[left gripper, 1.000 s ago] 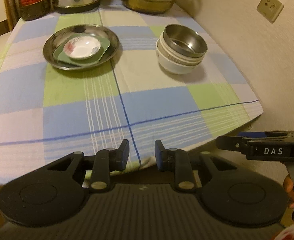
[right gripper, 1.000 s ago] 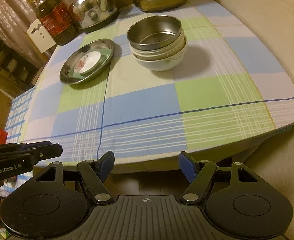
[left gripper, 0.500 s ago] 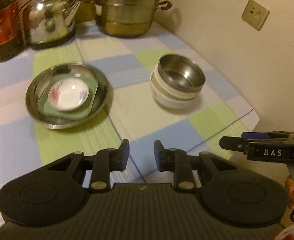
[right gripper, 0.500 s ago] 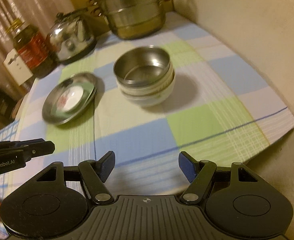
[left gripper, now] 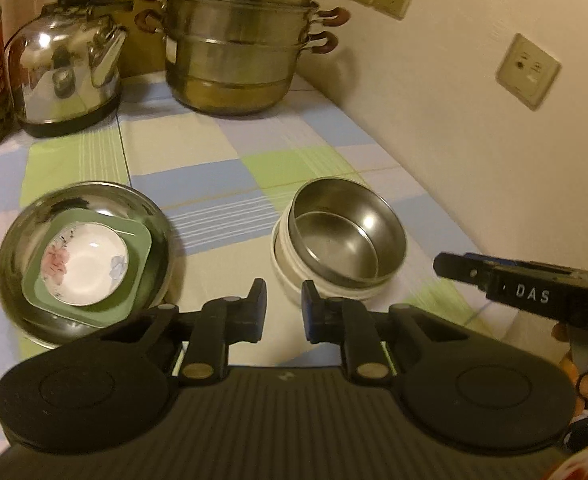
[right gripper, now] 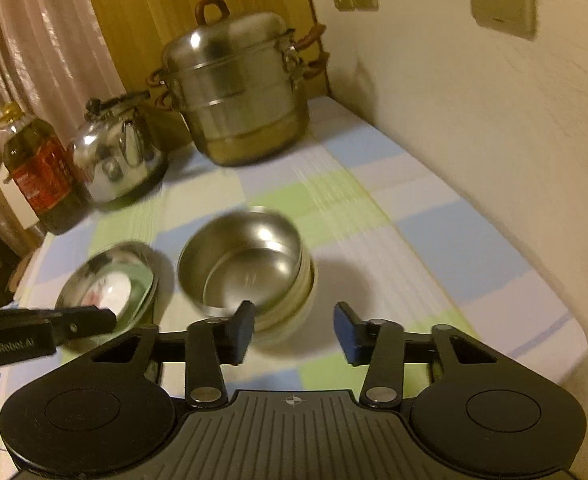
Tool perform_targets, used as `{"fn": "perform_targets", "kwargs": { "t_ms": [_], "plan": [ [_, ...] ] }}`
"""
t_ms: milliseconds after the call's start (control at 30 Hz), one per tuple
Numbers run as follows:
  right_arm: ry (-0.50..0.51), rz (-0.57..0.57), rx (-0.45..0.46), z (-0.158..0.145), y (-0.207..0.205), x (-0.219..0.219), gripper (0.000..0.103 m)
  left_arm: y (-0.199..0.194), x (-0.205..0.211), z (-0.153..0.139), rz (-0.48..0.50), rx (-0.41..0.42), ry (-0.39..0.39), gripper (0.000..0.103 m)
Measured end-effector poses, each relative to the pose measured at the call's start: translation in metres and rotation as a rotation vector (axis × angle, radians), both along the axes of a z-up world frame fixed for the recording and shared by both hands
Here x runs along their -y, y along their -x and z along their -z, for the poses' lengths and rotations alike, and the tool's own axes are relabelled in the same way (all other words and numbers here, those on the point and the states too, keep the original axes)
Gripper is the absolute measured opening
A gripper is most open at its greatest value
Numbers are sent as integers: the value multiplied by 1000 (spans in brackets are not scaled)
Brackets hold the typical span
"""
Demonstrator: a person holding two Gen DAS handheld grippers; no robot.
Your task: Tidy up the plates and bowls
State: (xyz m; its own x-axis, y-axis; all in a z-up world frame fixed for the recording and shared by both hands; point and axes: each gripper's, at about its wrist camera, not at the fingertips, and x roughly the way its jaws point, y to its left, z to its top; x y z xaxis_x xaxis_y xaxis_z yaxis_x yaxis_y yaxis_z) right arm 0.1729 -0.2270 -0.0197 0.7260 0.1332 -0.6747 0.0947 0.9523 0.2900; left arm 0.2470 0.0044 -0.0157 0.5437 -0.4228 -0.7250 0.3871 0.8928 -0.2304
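A steel bowl (left gripper: pixel 346 236) sits nested on top of white bowls (left gripper: pixel 294 280) right of centre on the checked cloth. To the left, a steel plate (left gripper: pixel 21 240) holds a green square plate (left gripper: pixel 137 240) and a white flowered saucer (left gripper: pixel 83 264). My left gripper (left gripper: pixel 283 308) hovers short of the gap between plate and bowl stack, its jaws closing with only a narrow gap and nothing between them. My right gripper (right gripper: pixel 294 332) hangs just short of the bowl stack (right gripper: pixel 245 264), jaws closing but still apart and empty. Its left finger (right gripper: pixel 241 332) overlaps the stack's near rim in the picture.
A steel steamer pot (left gripper: pixel 237 44), a kettle (left gripper: pixel 65 76) and an oil bottle (right gripper: pixel 37 168) stand along the back of the table. The wall with sockets (left gripper: pixel 528 70) runs close on the right. The table's right edge (right gripper: pixel 566 320) drops off beside the bowls.
Both grippers have moved forward over the table, so the dishes now sit close in front of them. The right jaws have narrowed a lot, the left jaws a little.
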Motion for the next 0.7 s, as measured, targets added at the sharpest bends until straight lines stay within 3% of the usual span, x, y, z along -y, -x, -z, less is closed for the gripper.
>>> {"fn": "perform_targets", "kwargs": {
  "t_ms": [167,500,700],
  "plan": [
    [10,-96,31,7,-33,23,24,-16,21,7,-64,-21,13,14],
    [-25,-271,57,21,-81,40,13,-40,42,10,-172,-26,-3,11],
    [-46,-334,45,32,-95,39,4,-47,46,15,-200,-38,-15,4]
  ]
}}
